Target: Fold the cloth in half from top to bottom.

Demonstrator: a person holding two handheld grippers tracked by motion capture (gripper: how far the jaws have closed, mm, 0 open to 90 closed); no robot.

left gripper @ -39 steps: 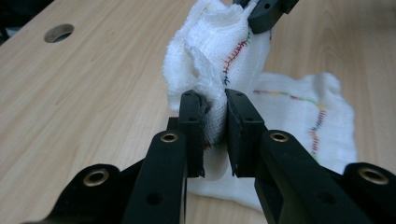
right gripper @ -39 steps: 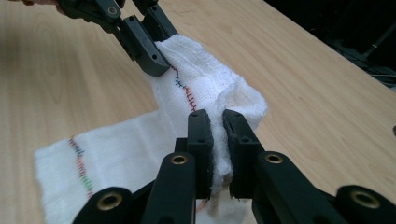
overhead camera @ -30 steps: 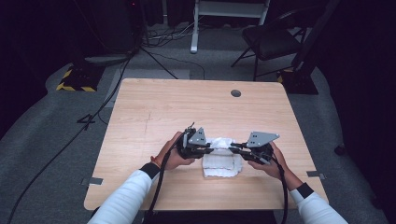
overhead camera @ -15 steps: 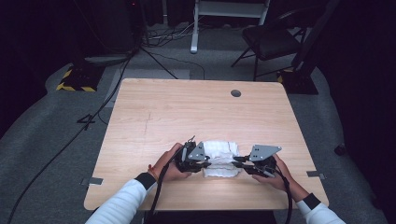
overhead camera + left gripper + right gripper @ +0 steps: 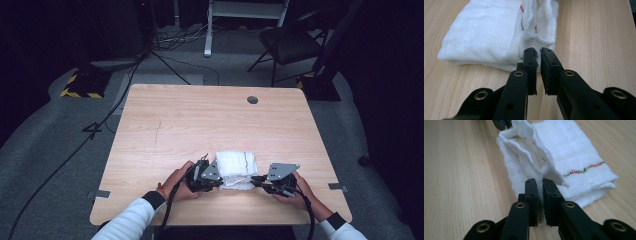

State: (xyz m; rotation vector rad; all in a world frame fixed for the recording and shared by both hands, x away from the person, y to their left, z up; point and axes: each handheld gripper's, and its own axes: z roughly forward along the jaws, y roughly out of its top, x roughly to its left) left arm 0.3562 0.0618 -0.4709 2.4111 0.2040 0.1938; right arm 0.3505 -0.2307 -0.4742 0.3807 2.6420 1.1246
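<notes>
White folded cloth [image 5: 236,168] lay on the table [image 5: 200,125] in the lower centre of the high view, near the table's front edge, between the two grippers. In the right gripper view the cloth [image 5: 564,162] showed a line of multicoloured stitching [image 5: 584,170] along its right side, and its near edge stood up in loose, open layers. The right gripper [image 5: 538,185] had its fingers [image 5: 531,192] drawn almost together, with a thin layer of the cloth's edge pinched in the narrow gap between them. The left gripper [image 5: 538,55] met the opposite side of the cloth [image 5: 486,35]; its fingers [image 5: 530,62] stood nearly closed with only a slim gap, their tips touching the cloth's raised edge, though whether fabric was caught between them could not be told. In the high view the left gripper [image 5: 204,176] lay just left of the cloth and the right gripper [image 5: 274,181] just right of it, each held by a hand [image 5: 175,184] in a white sleeve [image 5: 130,220] entering from the bottom of the frame. Beyond the table, a dark chair [image 5: 290,45] stood at the upper right on grey floor [image 5: 60,145], with cables [image 5: 75,150] trailing at the left.
</notes>
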